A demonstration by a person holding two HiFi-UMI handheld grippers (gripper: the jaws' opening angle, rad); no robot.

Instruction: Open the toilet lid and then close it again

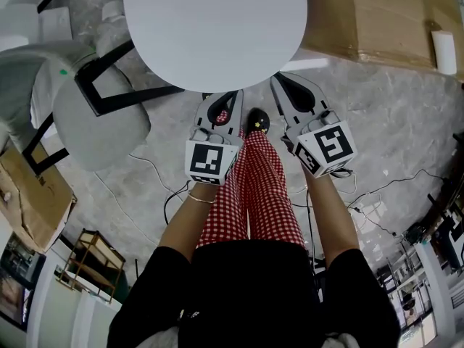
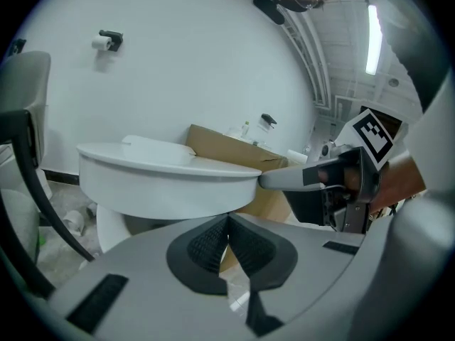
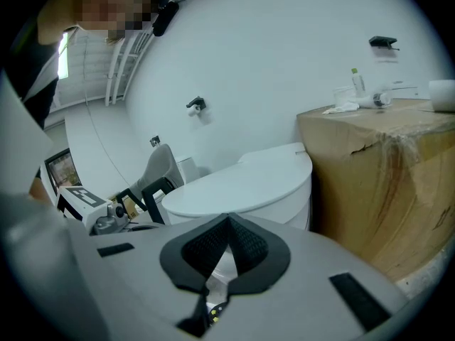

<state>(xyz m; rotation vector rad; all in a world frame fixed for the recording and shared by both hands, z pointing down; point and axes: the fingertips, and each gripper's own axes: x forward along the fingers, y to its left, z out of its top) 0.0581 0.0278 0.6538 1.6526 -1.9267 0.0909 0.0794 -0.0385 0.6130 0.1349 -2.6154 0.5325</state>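
White oval toilet lid [image 1: 214, 20] [image 2: 163, 163] [image 3: 242, 183]: you have one, lying flat and closed on its bowl. You hold two grippers, both at the lid's front edge. Your left gripper [image 1: 237, 94] [image 2: 227, 219] sits just in front of the lid, slightly below the rim. Its fingers [image 2: 206, 244] are pressed together at the tips with nothing between them. Your right gripper [image 1: 276, 77] [image 3: 229, 220] reaches the rim just right of the lid's middle, but I cannot tell whether it touches. Its fingers [image 3: 249, 244] are likewise closed tip to tip and empty. One grey padded chair [image 1: 94, 114] stands left of the lid. There are two brown cardboard boxes: one [image 1: 377, 17] just right of the lid, the other [image 1: 29, 194] well to its left, beyond the chair.
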